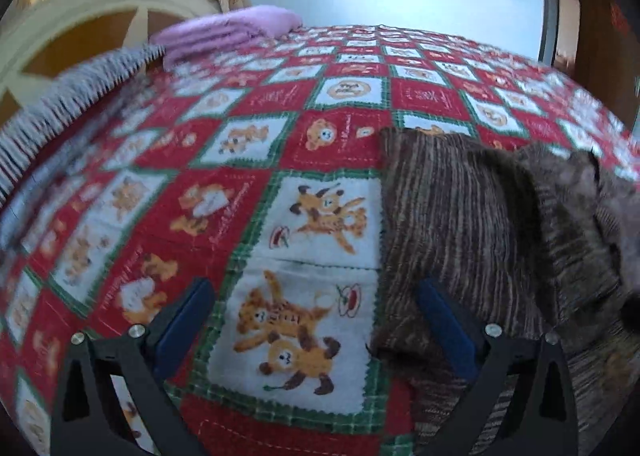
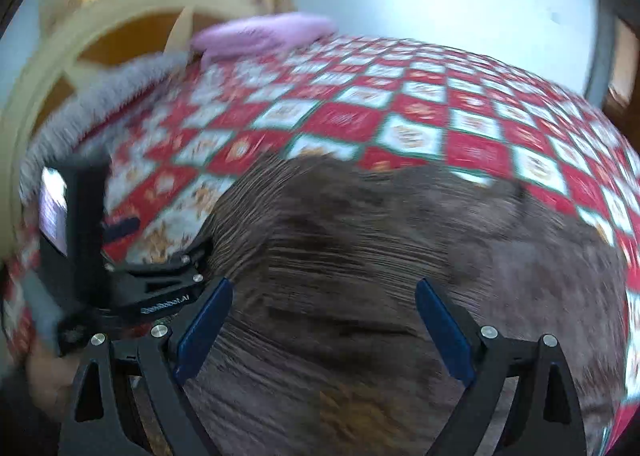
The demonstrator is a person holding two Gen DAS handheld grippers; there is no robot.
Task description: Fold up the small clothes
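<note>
A brown striped knit garment (image 1: pixel 472 223) lies on the red, white and green bear-print bedspread (image 1: pixel 256 159). In the left wrist view it fills the right side. My left gripper (image 1: pixel 316 320) is open and empty, its right finger over the garment's left edge and its left finger over the bedspread. In the right wrist view the garment (image 2: pixel 380 256) fills the middle, blurred by motion. My right gripper (image 2: pixel 324 324) is open and empty just above it. The left gripper's body (image 2: pixel 132 288) shows at the left of that view.
A folded pink cloth (image 1: pixel 232 31) lies at the far left of the bed, also in the right wrist view (image 2: pixel 264 35). A grey fringed cloth (image 1: pixel 68 99) lies along the left edge. A cream headboard (image 1: pixel 100 3) stands behind. A pale wall lies beyond.
</note>
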